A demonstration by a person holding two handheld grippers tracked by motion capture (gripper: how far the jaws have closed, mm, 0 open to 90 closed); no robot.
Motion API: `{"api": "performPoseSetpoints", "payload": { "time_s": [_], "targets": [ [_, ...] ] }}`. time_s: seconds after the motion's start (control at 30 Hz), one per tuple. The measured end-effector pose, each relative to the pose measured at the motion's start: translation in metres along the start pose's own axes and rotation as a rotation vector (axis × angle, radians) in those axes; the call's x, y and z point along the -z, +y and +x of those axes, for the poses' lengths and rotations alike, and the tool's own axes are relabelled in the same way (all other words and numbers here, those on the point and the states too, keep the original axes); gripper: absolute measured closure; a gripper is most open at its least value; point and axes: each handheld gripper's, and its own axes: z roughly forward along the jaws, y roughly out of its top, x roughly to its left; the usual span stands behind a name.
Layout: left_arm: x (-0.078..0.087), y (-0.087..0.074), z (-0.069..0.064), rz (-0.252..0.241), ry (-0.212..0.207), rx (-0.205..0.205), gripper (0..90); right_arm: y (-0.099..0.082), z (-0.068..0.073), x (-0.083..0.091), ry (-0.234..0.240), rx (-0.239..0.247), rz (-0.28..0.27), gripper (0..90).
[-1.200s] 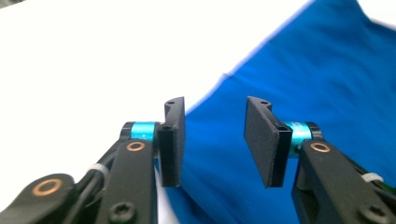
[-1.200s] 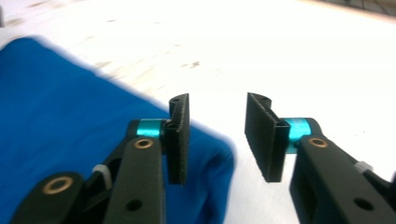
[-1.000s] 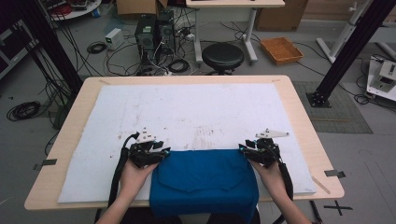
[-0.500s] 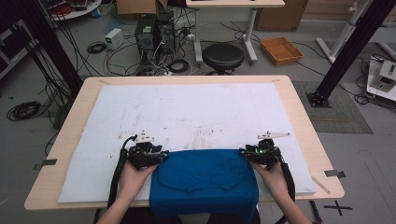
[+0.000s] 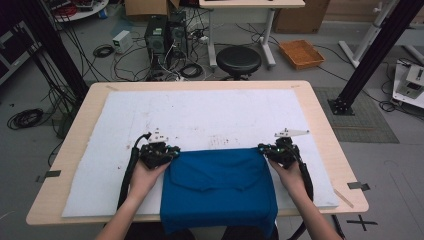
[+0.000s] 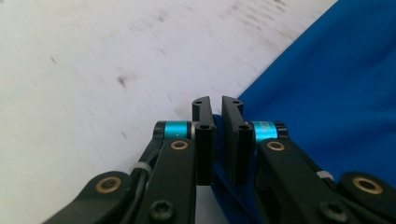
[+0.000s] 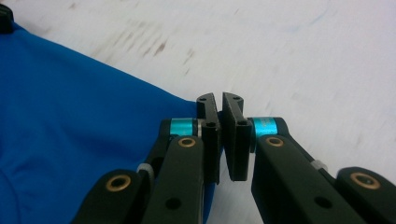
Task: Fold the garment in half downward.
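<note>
While the high view lists a blue garment (image 5: 218,187) lying at the near edge of the table (image 5: 320,107) on a white mat (image 5: 200,115), hem hanging over, we log the left gripper (image 5: 172,151) and right gripper (image 5: 263,149) at its two far corners, forearms near-parallel, wrists low. In the left gripper view, jaws just closed on a thin pinch of cloth; we judge it could slip if lifted unevenly. Right gripper view: same narrow bite at the corner, same risk.
</note>
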Motion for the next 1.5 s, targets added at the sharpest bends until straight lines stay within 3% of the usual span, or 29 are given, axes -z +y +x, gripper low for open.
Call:
{"api": "performPoseSetpoints", "payload": {
  "time_s": [0.1,0.27,0.37,0.53,0.6,0.63,0.7,0.8,0.87,0.93,1.1,1.2,1.4,1.5],
  "targets": [
    [-0.01,0.015,0.015,0.015,0.024,-0.03,83.7,0.018,-0.008,-0.008,-0.02,-0.001,-0.009,86.6],
    [-0.025,0.033,0.039,-0.001,0.047,-0.016,83.7,0.043,-0.022,-0.025,-0.049,-0.003,-0.004,86.5],
    [-0.034,0.039,0.048,0.018,0.052,-0.011,83.6,0.05,-0.029,-0.036,-0.062,-0.013,0.002,86.5],
    [-0.043,0.042,0.053,0.021,0.073,-0.024,83.6,0.052,-0.035,-0.047,-0.083,-0.014,0.01,86.5],
    [-0.043,0.041,0.052,0.021,0.075,-0.011,82.9,0.052,-0.037,-0.049,-0.082,-0.02,0.014,86.1],
    [-0.042,0.042,0.052,0.027,0.081,-0.006,80.2,0.052,-0.037,-0.049,-0.079,-0.02,0.014,84.2],
    [-0.036,0.044,0.048,0.035,0.109,0.012,62.9,0.053,-0.035,-0.047,-0.095,-0.017,0.015,73.6],
    [-0.02,0.042,0.04,0.004,0.112,0.02,58.0,0.051,-0.03,-0.036,-0.105,-0.005,-0.022,67.6],
    [-0.008,0.036,0.033,-0.02,0.106,0.052,58.0,0.048,-0.027,-0.026,-0.108,-0.007,-0.05,66.4],
    [0.001,0.027,0.028,-0.025,0.069,0.11,58.3,0.043,-0.022,-0.017,-0.097,-0.017,-0.044,66.3],
    [0.009,0.006,0.019,0.044,-0.023,0.229,64.5,0.024,-0.004,0.002,-0.08,-0.019,-0.055,67.1],
    [0.006,0.001,0.02,0.077,-0.024,0.276,67.4,0.013,0.0,0.004,-0.058,-0.042,-0.044,67.1],
    [0.001,-0.001,0.024,0.11,-0.045,0.345,72.4,0.003,-0.004,0.005,-0.04,-0.069,-0.052,66.5],
    [-0.001,-0.001,0.023,0.118,-0.048,0.338,75.2,0.001,-0.005,0.005,-0.043,-0.08,-0.052,66.4]
  ]
}}
